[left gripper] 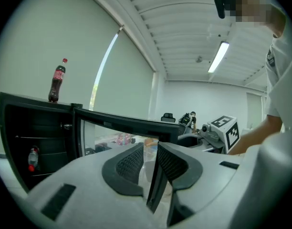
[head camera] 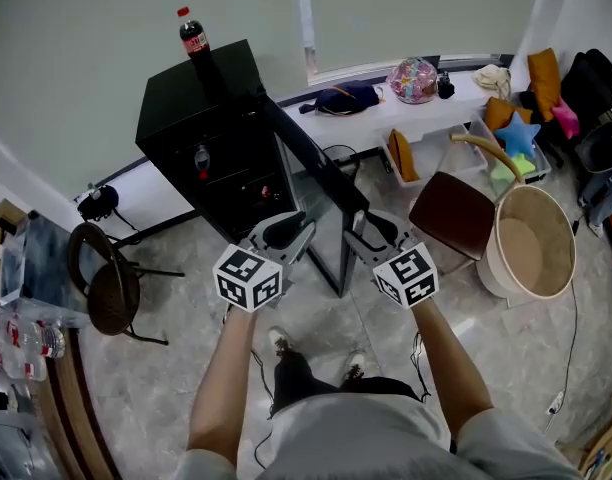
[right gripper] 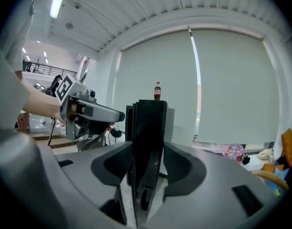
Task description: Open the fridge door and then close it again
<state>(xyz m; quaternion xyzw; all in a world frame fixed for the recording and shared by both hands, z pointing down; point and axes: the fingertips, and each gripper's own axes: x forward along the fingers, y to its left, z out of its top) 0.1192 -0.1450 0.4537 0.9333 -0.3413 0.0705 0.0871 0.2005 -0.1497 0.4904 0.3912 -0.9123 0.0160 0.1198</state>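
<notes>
Right gripper (head camera: 374,233) is held out on a straight forearm, near level, with its jaws closed onto the free edge of the fridge door (head camera: 312,158). Left gripper (head camera: 283,231) is held just beside it, jaws a narrow gap apart and nothing gripped. The black fridge (head camera: 201,118) is set against the wall ahead, its glass-paned door swung wide open toward the person, a cola bottle (head camera: 194,36) stood on top.

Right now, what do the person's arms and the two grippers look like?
Both the left gripper and right gripper have pale grey moulded bodies with dark, textured jaw pads. Each carries a white cube printed with black square markers. The forearms are bare; light grey short sleeves show at the shoulders.
</notes>
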